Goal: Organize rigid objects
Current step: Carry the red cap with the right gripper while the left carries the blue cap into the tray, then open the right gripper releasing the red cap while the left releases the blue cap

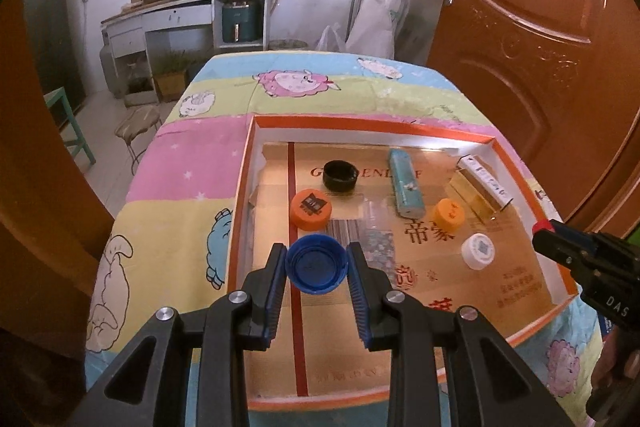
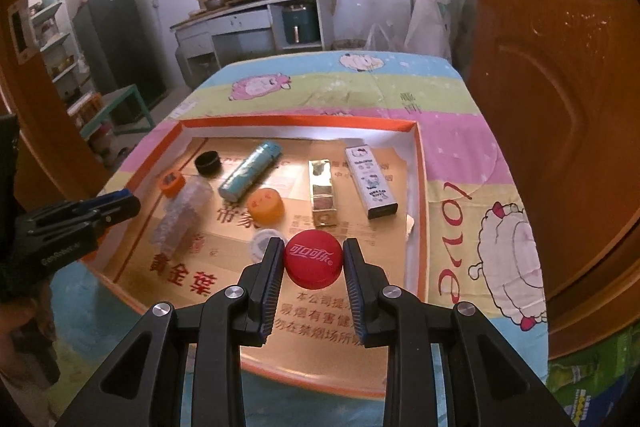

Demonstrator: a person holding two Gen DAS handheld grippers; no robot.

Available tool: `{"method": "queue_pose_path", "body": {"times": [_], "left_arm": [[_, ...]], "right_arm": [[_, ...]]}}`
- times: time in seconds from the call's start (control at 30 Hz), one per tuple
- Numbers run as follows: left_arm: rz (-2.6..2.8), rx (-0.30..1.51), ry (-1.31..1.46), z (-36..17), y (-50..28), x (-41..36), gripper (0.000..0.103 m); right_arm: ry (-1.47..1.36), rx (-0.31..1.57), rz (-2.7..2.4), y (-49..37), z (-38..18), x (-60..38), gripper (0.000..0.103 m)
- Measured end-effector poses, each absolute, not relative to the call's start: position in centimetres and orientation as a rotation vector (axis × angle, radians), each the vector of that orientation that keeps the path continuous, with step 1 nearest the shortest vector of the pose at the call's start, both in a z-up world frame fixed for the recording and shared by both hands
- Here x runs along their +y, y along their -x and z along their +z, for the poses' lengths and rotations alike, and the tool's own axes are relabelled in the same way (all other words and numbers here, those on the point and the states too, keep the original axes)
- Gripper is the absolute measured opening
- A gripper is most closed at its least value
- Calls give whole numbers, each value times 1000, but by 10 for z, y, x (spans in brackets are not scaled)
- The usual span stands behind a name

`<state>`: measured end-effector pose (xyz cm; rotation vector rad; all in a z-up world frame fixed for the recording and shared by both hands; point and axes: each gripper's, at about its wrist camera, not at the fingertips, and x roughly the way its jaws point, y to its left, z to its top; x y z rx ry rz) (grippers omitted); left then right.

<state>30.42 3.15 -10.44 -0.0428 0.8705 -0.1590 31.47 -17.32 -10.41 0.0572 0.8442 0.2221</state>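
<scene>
Caps are both in hand over the orange-rimmed tray (image 1: 240,195): left gripper (image 1: 316,263) fingers pinch a blue cap (image 1: 316,263), right gripper (image 2: 313,263) fingers clamp a red cap (image 2: 313,263). Other caps, tubes and boxes already lie inside; these two look left to place.

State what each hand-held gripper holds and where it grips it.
Left hand-held gripper: a blue bottle cap, open side up, pinched across its side wall. Right hand-held gripper: a red bottle cap, gripped across its sides.
</scene>
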Motion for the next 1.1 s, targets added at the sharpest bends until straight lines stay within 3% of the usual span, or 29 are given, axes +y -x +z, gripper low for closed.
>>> {"method": "queue_pose_path", "body": {"times": [1.1], "left_arm": [[-128, 888, -13, -131, -322, 28, 33]], "right_arm": [[-27, 913, 208, -350, -141, -172, 31]]}}
